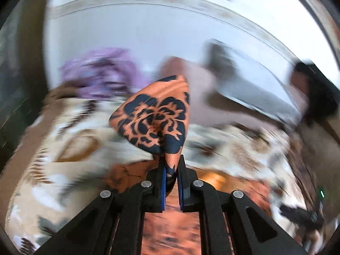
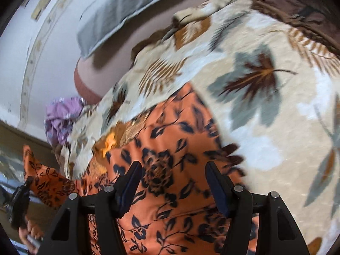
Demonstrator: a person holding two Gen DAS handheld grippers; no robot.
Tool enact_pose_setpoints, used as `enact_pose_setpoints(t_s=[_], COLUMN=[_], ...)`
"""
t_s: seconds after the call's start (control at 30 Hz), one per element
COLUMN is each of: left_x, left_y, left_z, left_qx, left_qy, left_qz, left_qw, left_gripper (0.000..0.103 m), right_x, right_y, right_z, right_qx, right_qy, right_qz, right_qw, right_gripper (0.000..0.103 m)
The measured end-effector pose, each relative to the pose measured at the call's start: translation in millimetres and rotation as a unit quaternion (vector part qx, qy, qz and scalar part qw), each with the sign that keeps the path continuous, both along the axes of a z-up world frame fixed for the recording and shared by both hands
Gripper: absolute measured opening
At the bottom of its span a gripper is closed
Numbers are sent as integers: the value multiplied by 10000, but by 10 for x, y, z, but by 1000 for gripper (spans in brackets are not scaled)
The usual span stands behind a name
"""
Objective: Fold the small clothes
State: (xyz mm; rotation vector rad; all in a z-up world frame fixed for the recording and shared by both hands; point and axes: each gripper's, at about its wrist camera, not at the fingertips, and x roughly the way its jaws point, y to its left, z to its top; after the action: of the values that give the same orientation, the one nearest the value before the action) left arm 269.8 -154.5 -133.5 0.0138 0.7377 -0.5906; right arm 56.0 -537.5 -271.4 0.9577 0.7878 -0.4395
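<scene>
An orange cloth with a dark floral print lies spread on the bed. My left gripper is shut on one corner of it, and the pinched fabric stands up in a cone above the pads. In the right wrist view that lifted corner hangs at the lower left, beside a hand on the left tool. My right gripper hovers open over the flat part of the cloth, with nothing between its fingers. The left wrist view is blurred by motion.
The bed carries a cream bedspread with a leaf print. A crumpled purple garment lies near the bed's far edge by the white wall. A grey pillow rests on a pinkish sheet at the head.
</scene>
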Motion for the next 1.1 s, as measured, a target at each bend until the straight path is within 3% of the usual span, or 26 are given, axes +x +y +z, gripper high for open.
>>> enact_pose_setpoints(t_s=[0.13,0.23,0.33,0.37,0.43,0.53,0.6,0.73,0.83,0.93,1.03,1.07,1.1], left_x=[-691,-1261,-1631,-1665,-1608,-1339,-1089,-691,-473,-311,-230,-219,-236], left_y=[-881,-1369,-1371,-1302,-1140,-760,-439,15,291,445,494,526,560], left_z=[-191,-534,-715,-744,-777,-867,-970,-1158,-1261,-1494,-1765,-1863,-1858], left_qx=[409,781,855,806,724,684,861,1116,1300,1770,2305,2356,2267], left_qy=[37,352,430,420,464,513,429,442,442,633,954,1073,1049], left_qz=[-995,-1940,-2225,-2186,-2091,-1533,-913,-68,384,765,991,1040,1065], left_qw=[9942,9773,9702,9716,9741,9845,9912,9927,9898,9792,9633,9603,9624], left_gripper=[10,21,54,63,63,65,65,65,65,65,65,66,66], right_x=[-219,-343,-392,-377,-312,-198,-133,-31,55,135,146,136,123], right_y=[-189,-268,-290,-278,-230,-131,-79,-56,-30,83,209,213,242], right_z=[48,67,75,66,36,-25,-66,-287,-458,-392,-245,-213,-164], right_qx=[174,298,414,456,551,560,414,431,412,-167,-798,-978,-1163], right_qy=[-230,-405,-512,-515,-486,-270,4,472,671,1084,1363,1424,1411], right_qz=[-227,-322,-305,-241,-34,224,297,338,462,595,656,605,567], right_qw=[9993,9982,9974,9973,9973,9978,9987,9974,9958,9922,9853,9831,9815], right_gripper=[66,66,66,66,66,66,66,66,65,41,38,38,38])
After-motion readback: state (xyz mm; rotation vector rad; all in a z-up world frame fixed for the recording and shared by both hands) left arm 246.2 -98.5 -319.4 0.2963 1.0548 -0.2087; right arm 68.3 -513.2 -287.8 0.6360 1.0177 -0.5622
